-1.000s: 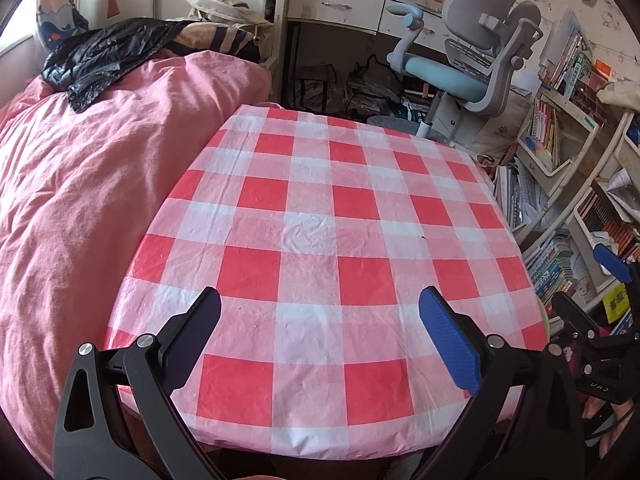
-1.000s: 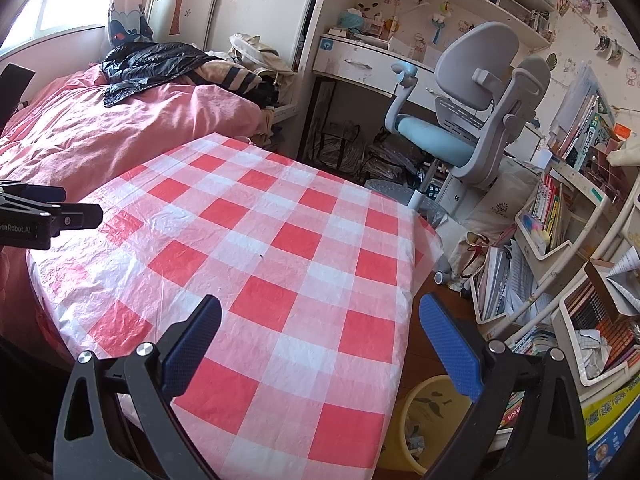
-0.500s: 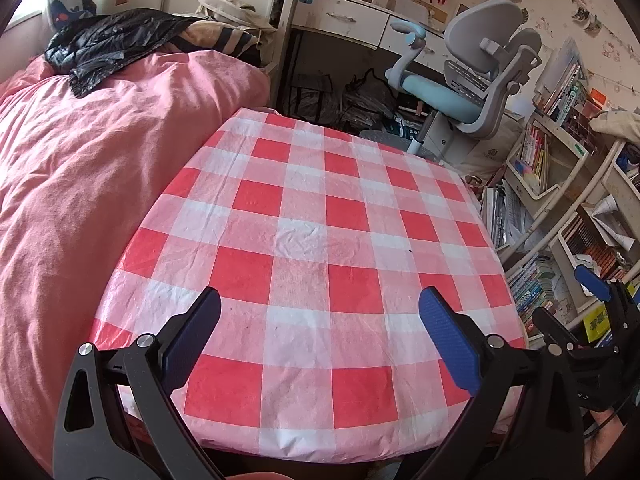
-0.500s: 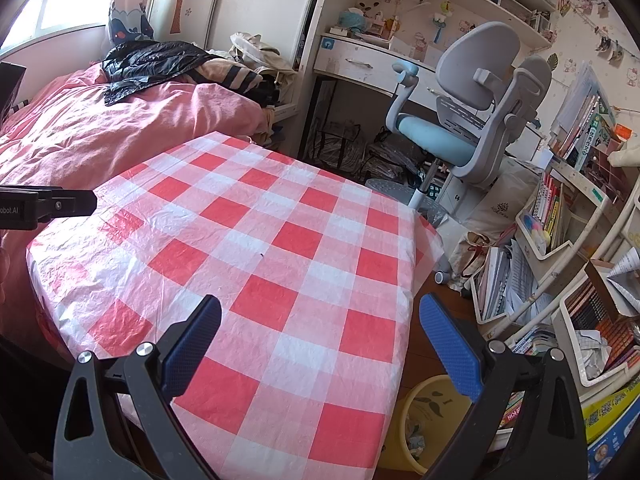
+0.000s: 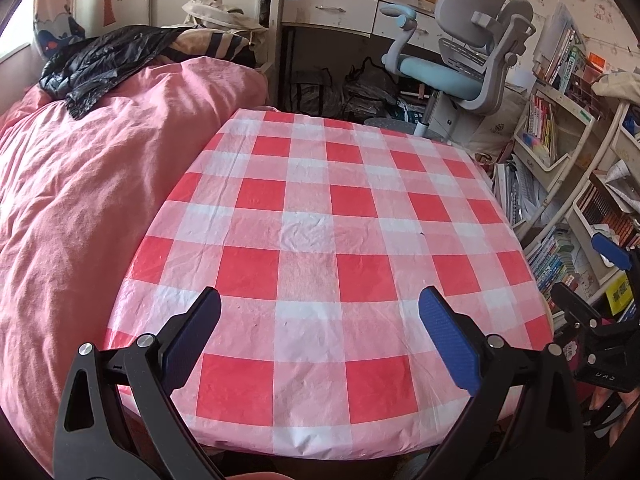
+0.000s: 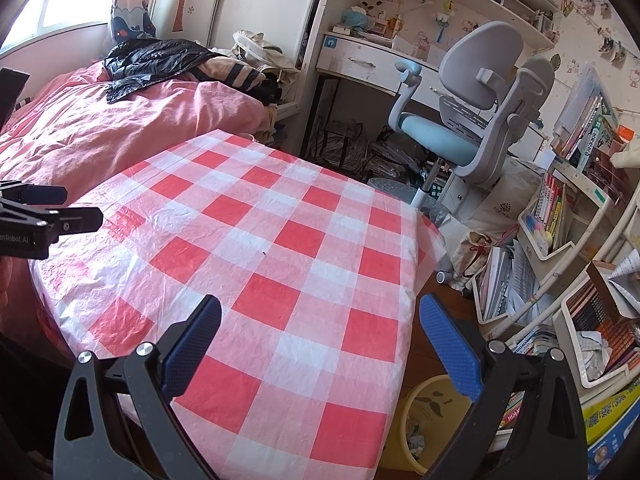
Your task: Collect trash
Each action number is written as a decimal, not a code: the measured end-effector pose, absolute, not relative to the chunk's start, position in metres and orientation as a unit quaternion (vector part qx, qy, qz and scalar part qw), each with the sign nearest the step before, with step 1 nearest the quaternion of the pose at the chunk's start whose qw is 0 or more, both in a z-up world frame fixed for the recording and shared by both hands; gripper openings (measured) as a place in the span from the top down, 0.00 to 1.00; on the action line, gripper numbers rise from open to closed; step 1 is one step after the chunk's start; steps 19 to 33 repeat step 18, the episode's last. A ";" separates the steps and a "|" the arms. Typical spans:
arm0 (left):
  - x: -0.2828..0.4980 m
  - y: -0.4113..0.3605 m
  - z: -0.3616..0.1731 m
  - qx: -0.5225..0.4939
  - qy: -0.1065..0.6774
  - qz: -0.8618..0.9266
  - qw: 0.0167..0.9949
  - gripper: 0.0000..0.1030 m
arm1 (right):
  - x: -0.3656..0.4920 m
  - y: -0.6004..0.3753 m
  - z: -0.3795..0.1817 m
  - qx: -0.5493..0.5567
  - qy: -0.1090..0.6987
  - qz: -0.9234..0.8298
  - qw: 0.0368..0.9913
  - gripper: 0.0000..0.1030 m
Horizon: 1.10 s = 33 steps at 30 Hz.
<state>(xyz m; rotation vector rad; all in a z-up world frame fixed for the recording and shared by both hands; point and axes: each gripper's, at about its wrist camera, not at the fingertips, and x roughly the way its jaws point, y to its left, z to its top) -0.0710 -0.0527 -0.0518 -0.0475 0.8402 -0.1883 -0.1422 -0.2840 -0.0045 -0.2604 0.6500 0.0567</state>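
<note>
My left gripper [image 5: 320, 312] is open and empty above the near edge of the table with the red and white checked cloth [image 5: 316, 232]. My right gripper [image 6: 320, 320] is open and empty above the table's near right corner [image 6: 280, 264]. A yellow waste bin [image 6: 436, 420] stands on the floor below the right gripper, with crumpled paper inside. I see no trash on the cloth, only a tiny dark speck [image 5: 423, 233]. The right gripper shows at the right edge of the left wrist view [image 5: 600, 280]; the left gripper shows at the left edge of the right wrist view [image 6: 44, 208].
A bed with a pink duvet [image 5: 88, 200] borders the table's left side, a black jacket [image 5: 104, 64] on it. A grey and blue desk chair [image 6: 472, 128] and a white desk [image 6: 360, 60] stand behind. Crowded bookshelves [image 6: 560, 216] line the right.
The left gripper has risen and drawn back a little, so the table sits lower and farther in its view. The right gripper has barely moved. Both stay open.
</note>
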 end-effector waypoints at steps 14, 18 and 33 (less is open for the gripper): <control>-0.067 -0.073 -0.063 0.053 0.433 -0.078 0.897 0.07 | -0.140 -0.279 -0.005 -0.132 0.322 0.030 0.937 0.08; -0.068 -0.075 -0.064 0.064 0.430 -0.078 0.897 0.07 | -0.137 -0.277 -0.005 -0.133 0.323 0.030 0.937 0.08; -0.068 -0.075 -0.064 0.064 0.430 -0.078 0.897 0.07 | -0.137 -0.277 -0.005 -0.133 0.323 0.030 0.937 0.08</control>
